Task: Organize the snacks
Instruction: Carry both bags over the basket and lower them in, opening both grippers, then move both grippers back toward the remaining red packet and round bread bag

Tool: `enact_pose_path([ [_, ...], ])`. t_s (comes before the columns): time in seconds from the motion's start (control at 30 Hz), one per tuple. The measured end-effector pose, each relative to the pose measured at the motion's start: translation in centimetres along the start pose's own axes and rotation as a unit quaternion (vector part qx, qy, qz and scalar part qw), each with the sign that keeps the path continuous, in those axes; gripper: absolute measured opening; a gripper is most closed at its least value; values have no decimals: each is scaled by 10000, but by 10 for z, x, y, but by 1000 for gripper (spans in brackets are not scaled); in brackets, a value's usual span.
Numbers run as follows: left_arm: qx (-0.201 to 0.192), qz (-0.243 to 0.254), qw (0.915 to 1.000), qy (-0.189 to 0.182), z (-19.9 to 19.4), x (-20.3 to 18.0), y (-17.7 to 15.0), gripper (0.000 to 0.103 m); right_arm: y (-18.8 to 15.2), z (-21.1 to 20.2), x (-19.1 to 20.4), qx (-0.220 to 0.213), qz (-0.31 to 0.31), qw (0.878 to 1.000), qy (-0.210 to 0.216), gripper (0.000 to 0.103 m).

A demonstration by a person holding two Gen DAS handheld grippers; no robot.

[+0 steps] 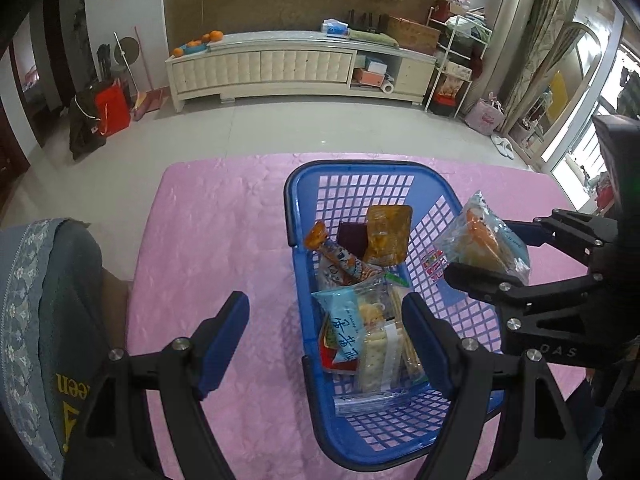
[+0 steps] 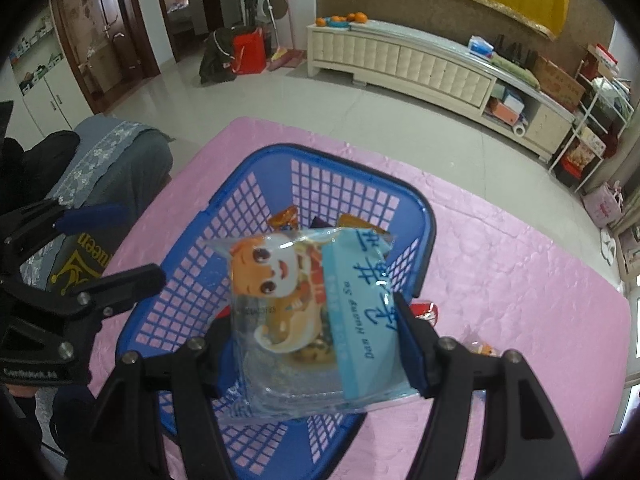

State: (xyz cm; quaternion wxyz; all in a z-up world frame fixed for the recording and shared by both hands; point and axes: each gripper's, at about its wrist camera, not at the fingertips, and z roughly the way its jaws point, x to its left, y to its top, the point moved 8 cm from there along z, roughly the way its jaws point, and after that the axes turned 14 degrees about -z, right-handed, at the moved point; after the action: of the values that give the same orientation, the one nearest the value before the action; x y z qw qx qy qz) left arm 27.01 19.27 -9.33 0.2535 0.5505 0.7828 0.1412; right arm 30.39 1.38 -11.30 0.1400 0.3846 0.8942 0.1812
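A blue plastic basket (image 1: pixel 304 184) stands on the pink tablecloth (image 1: pixel 208 240) and holds several snack packets, among them a light blue one (image 1: pixel 340 320) and an orange-brown one (image 1: pixel 388 236). My left gripper (image 1: pixel 324 332) is open and empty, its fingers either side of the basket's near left wall. My right gripper (image 2: pixel 316 344) is shut on a clear and light blue pastry packet (image 2: pixel 304 312) with a cartoon animal, held above the basket (image 2: pixel 424 216). The packet also shows in the left wrist view (image 1: pixel 480 240), over the basket's right rim.
A red wrapped snack (image 2: pixel 426 312) and a small orange packet (image 2: pixel 482 348) lie on the cloth right of the basket. A grey cushioned seat (image 1: pixel 48 300) stands at the table's left. A long white cabinet (image 1: pixel 280 64) lines the far wall.
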Motion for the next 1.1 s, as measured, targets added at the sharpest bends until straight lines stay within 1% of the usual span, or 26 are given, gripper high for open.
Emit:
enact_pose_path([
  [0.13,-2,77,10000,-49,-1,-1,-5,77,1,4,-2,42,-8,9999,-102,70],
  [0.23,6,89,10000,-29,1,-1,-8,77,0,6,4,101,-95,9999,-89,72],
  [0.3,24,47,10000,-53,1,0,-10,77,1,4,4,78,-122,9998,-136,78],
  [0.33,32,23,10000,-54,0,1,-11,77,2,2,4,65,-115,9998,-158,86],
  [0.37,36,11,10000,-44,0,1,-11,77,3,-1,3,10,-101,9998,-152,87],
  [0.53,9,31,10000,-14,-9,-6,-14,77,0,-16,-5,-74,-94,9995,-280,87],
  [0.67,-62,52,10000,-16,-19,-18,-14,77,-10,-32,-17,-81,-51,9996,-280,87],
  [0.77,-92,59,9999,-74,-26,-34,-13,77,-21,-46,-30,-104,-18,9993,-365,87],
  [1.0,-210,337,9989,-248,-39,-86,-20,77,-55,-77,-63,-78,162,9982,-564,88],
  [1.1,-191,432,9984,-299,-38,-109,-25,77,-71,-89,-78,-84,279,9975,-638,88],
])
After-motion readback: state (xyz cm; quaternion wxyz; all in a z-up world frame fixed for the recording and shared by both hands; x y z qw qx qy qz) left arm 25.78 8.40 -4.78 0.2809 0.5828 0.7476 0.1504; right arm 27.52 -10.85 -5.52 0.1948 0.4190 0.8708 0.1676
